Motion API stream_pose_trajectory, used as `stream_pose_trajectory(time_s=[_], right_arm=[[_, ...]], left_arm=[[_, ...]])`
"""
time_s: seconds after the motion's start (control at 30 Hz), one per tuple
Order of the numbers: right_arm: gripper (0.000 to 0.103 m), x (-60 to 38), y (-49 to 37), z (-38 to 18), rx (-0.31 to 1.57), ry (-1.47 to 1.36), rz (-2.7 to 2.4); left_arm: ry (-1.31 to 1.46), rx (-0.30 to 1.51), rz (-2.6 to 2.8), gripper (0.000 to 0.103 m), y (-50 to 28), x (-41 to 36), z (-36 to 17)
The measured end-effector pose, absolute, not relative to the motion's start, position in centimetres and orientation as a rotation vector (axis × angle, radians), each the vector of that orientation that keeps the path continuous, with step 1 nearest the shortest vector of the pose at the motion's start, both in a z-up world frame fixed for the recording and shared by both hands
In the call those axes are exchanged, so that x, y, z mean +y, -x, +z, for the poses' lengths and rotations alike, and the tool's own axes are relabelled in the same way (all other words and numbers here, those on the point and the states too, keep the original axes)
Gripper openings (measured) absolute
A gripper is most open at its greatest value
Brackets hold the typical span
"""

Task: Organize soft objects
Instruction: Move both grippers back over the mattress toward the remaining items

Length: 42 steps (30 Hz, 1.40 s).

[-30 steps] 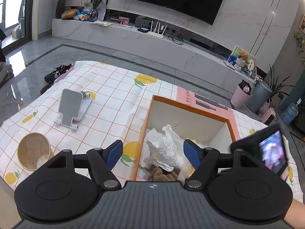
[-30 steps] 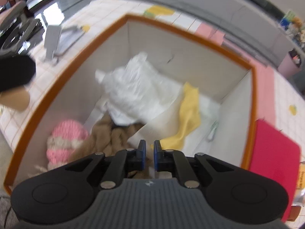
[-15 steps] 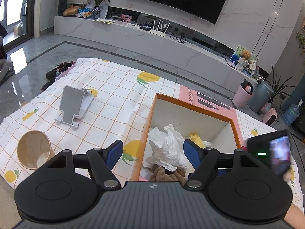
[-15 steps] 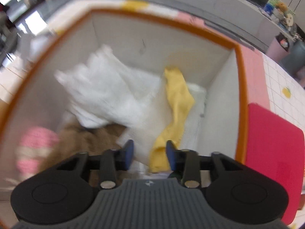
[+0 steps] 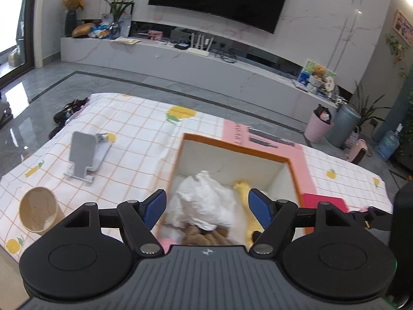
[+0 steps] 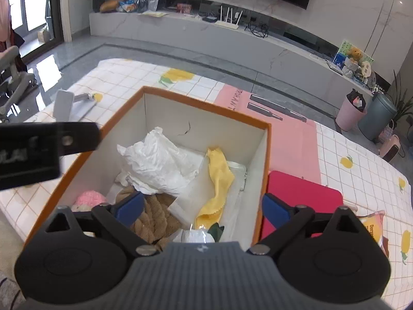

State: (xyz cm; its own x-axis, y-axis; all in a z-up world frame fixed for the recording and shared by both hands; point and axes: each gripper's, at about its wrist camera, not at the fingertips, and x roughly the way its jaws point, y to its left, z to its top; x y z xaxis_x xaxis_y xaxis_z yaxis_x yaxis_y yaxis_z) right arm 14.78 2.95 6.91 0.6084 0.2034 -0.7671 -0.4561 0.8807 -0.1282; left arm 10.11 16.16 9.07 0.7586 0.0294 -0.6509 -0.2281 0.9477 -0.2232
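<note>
The jaws of the right gripper [image 6: 201,209] have just been opening and stand wide apart with nothing between them; the left gripper [image 5: 207,208] is held open and empty too. A drop-off is judged finished: the yellow cloth [image 6: 218,184], white cloth [image 6: 158,164] and brown towel [image 6: 152,218] lie inside the orange box [image 6: 263,178] on the worktop [image 5: 144,139]. Another loose soft thing must be found next, though none can be seen outside the box.

An open box [image 6: 265,160] with an orange rim and white inner walls stands on the surface. Inside lie the soft things – a crumpled white cloth [image 6: 157,162] heaped toward the left and back, and a yellow cloth [image 6: 218,180] draped in a long strip beside it on the right. In front of the white cloth sits a coil of tan rope [image 6: 152,217], with a pink knit piece [image 6: 89,199] in the near left corner – all loosely piled, touching one another.
</note>
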Motion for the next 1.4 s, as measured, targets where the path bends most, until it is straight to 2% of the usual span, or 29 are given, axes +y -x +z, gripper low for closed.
stream_pose_trajectory(time_s=[0.27, 0.4, 0.53, 0.67, 0.9, 1.2, 1.4], right_arm=[[0.097, -2.3, -11.8, 9.6, 0.745, 0.306, 0.312], [0.1, -6.2, -8.6, 10.9, 0.622, 0.352, 0.241], [0.1, -10.7, -6.3, 10.9, 0.576, 0.377, 0.153], [0.1, -15.8, -5.1, 9.8, 0.609, 0.345, 0.079], [0.1, -24.1, -4.2, 6.9, 0.617, 0.122, -0.125], [0.1, -28.1, -7.4, 1.9, 0.737, 0.014, -0.157], [0.1, -29.5, -11.3, 1.4, 0.736, -0.089, -0.12]], left_arm=[[0.224, 0.608, 0.064, 0.085, -8.0, 11.3, 11.5], [0.218, 0.575, 0.053, 0.085, -7.4, 8.6, 11.3], [0.175, 0.557, 0.012, 0.085, -7.2, 5.0, 10.6], [0.112, 0.535, -0.075, 0.086, -6.4, 0.6, 9.3], [0.014, 0.508, -0.195, 0.086, -5.1, -5.4, 5.9], [-0.093, 0.603, -0.27, 0.086, -6.0, -9.0, 1.0], [-0.094, 0.628, -0.277, 0.086, -7.2, -10.4, -1.0]])
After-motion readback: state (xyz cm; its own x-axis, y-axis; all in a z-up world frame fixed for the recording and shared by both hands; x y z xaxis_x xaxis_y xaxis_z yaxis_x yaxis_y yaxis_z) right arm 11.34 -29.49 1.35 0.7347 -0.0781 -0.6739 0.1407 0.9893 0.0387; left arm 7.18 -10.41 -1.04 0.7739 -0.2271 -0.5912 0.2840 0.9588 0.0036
